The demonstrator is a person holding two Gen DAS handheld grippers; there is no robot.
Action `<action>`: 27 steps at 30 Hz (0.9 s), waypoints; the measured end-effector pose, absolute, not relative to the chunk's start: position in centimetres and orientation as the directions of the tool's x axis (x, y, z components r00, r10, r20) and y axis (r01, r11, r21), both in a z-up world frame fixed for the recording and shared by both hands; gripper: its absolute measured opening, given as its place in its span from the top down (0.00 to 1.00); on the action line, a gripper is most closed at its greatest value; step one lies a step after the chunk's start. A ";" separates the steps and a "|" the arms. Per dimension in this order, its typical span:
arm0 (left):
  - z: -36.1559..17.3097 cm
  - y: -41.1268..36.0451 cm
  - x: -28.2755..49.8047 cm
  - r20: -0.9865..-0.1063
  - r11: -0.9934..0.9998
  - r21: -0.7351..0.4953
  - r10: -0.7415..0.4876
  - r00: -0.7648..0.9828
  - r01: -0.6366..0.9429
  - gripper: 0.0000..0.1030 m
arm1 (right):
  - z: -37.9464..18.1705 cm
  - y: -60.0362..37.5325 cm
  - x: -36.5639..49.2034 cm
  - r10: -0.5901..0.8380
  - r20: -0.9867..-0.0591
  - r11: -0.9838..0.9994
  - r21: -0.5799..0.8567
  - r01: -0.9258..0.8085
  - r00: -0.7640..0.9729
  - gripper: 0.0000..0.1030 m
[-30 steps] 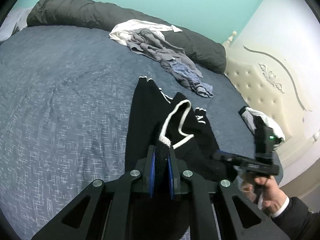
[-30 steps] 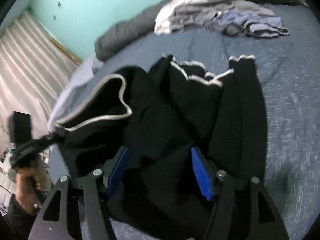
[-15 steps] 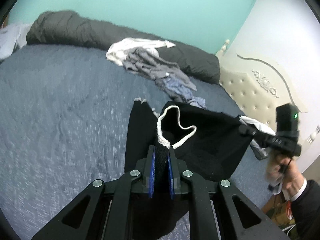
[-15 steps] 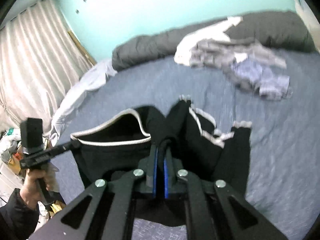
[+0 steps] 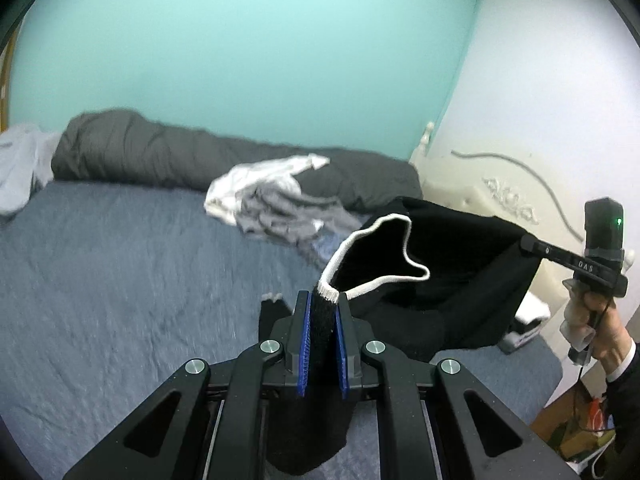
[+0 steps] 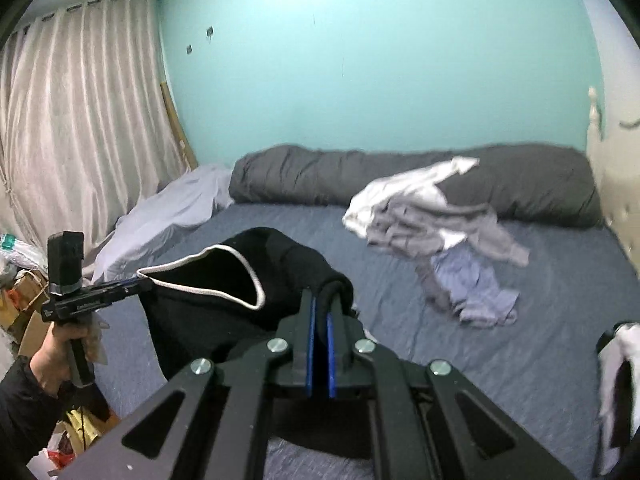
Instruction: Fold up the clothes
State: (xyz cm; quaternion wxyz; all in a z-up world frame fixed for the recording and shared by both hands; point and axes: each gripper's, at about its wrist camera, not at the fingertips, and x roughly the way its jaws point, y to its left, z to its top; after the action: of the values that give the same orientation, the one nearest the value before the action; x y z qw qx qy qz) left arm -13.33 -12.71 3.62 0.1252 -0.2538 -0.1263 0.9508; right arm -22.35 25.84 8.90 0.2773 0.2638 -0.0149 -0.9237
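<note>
Laundry pile (grey, white) lies beyond the gripper-held black garment.

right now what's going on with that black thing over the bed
A person is holding a black garment up over the bed, one handheld gripper on each side of its white-trimmed opening. The left gripper is shut on the trim, and the right gripper is shut on the black cloth at the other side. The garment hangs stretched between them, not yet folded. A pile of clothes waits further back.
</note>
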 end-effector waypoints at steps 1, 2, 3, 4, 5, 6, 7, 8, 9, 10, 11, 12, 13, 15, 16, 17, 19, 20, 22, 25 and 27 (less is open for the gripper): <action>4.9 -12.8 -13.3 -0.439 -0.937 -0.299 0.301 -0.846 -0.178 0.89 | 10.1 26.0 -22.1 -0.520 -0.465 -0.847 0.171 0.504 -0.716 0.96; 5.9 -12.9 -13.2 -0.431 -0.939 -0.293 0.298 -0.852 -0.180 0.89 | 11.3 26.2 -21.9 -0.520 -0.453 -0.847 0.168 0.504 -0.724 0.96; 7.0 -13.0 -12.9 -0.422 -0.940 -0.288 0.297 -0.857 -0.183 0.89 | 12.4 26.3 -21.7 -0.520 -0.441 -0.848 0.165 0.504 -0.731 0.96; 8.1 -13.1 -12.7 -0.412 -0.941 -0.282 0.295 -0.862 -0.187 0.89 | 13.4 26.5 -21.4 -0.520 -0.430 -0.849 0.161 0.503 -0.739 0.96; 9.5 -13.1 -12.5 -0.403 -0.943 -0.273 0.291 -0.868 -0.189 0.89 | 14.2 26.6 -21.3 -0.520 -0.421 -0.849 0.160 0.503 -0.744 0.96; 10.4 -13.1 -12.3 -0.395 -0.945 -0.265 0.288 -0.872 -0.192 0.89 | 15.0 26.7 -21.2 -0.521 -0.412 -0.849 0.160 0.504 -0.747 0.96; 11.3 -13.1 -12.0 -0.388 -0.947 -0.258 0.285 -0.877 -0.194 0.91 | 16.0 26.8 -21.0 -0.522 -0.404 -0.849 0.160 0.504 -0.751 0.96; 12.1 -13.1 -11.8 -0.380 -0.948 -0.251 0.283 -0.881 -0.196 0.93 | 16.8 26.9 -20.9 -0.522 -0.397 -0.849 0.157 0.504 -0.755 0.96; 12.7 -13.0 -11.6 -0.372 -0.947 -0.249 0.286 -0.883 -0.202 0.97 | 17.6 27.0 -20.7 -0.521 -0.390 -0.850 0.154 0.504 -0.759 0.96; 13.3 -12.9 -11.4 -0.365 -0.946 -0.248 0.290 -0.885 -0.208 1.00 | 18.3 27.1 -20.4 -0.521 -0.384 -0.850 0.152 0.504 -0.763 0.96; 13.8 -12.8 -11.2 -0.357 -0.945 -0.247 0.293 -0.887 -0.213 1.00 | 18.6 27.1 -20.3 -0.520 -0.382 -0.851 0.149 0.504 -0.764 0.96; 14.3 -12.6 -11.0 -0.352 -0.944 -0.246 0.298 -0.887 -0.219 1.00 | 18.7 27.1 -20.4 -0.518 -0.384 -0.852 0.146 0.503 -0.764 0.96; 13.8 -12.4 -11.4 -0.374 -0.940 -0.255 0.311 -0.874 -0.226 1.00 | 18.8 27.0 -20.4 -0.515 -0.387 -0.853 0.143 0.502 -0.765 0.96; 11.9 -12.0 -12.0 -0.408 -0.939 -0.266 0.315 -0.857 -0.218 1.00 | 17.5 26.7 -20.8 -0.505 -0.416 -0.857 0.139 0.495 -0.757 0.96; 10.6 -11.9 -12.3 -0.422 -0.933 -0.287 0.325 -0.846 -0.216 1.00 | 16.6 26.5 -21.1 -0.502 -0.434 -0.858 0.141 0.494 -0.748 0.96; 9.3 -11.9 -12.5 -0.436 -0.928 -0.307 0.336 -0.835 -0.213 1.00 | 15.3 26.2 -21.4 -0.494 -0.460 -0.860 0.135 0.491 -0.738 0.96; 6.0 -11.7 -13.0 -0.473 -0.918 -0.339 0.356 -0.806 -0.206 1.00 | 12.4 25.6 -22.0 -0.469 -0.520 -0.866 0.115 0.486 -0.714 0.96; 4.9 -11.5 -13.0 -0.486 -0.916 -0.346 0.360 -0.796 -0.203 1.00 | 11.2 25.5 -22.2 -0.462 -0.543 -0.868 0.115 0.483 -0.702 0.96; 2.1 -11.3 -13.3 -0.517 -0.910 -0.364 0.373 -0.770 -0.196 1.00 | 8.4 25.5 -22.5 -0.447 -0.588 -0.872 0.118 0.475 -0.674 0.96; -1.7 -10.8 -13.7 -0.559 -0.903 -0.384 0.393 -0.730 -0.191 1.00 | 4.8 25.8 -22.7 -0.424 -0.639 -0.877 0.112 0.468 -0.642 0.96; -3.8 -10.5 -13.7 -0.577 -0.895 -0.401 0.413 -0.705 -0.196 1.00 | 2.7 26.4 -22.8 -0.401 -0.669 -0.885 0.106 0.454 -0.626 0.96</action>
State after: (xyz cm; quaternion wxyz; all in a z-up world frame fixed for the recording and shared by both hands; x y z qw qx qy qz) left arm -13.74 -10.54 -3.84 0.1674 -0.3457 -0.1567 0.9099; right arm -22.82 26.37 2.71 0.2375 0.3616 0.0367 -0.9008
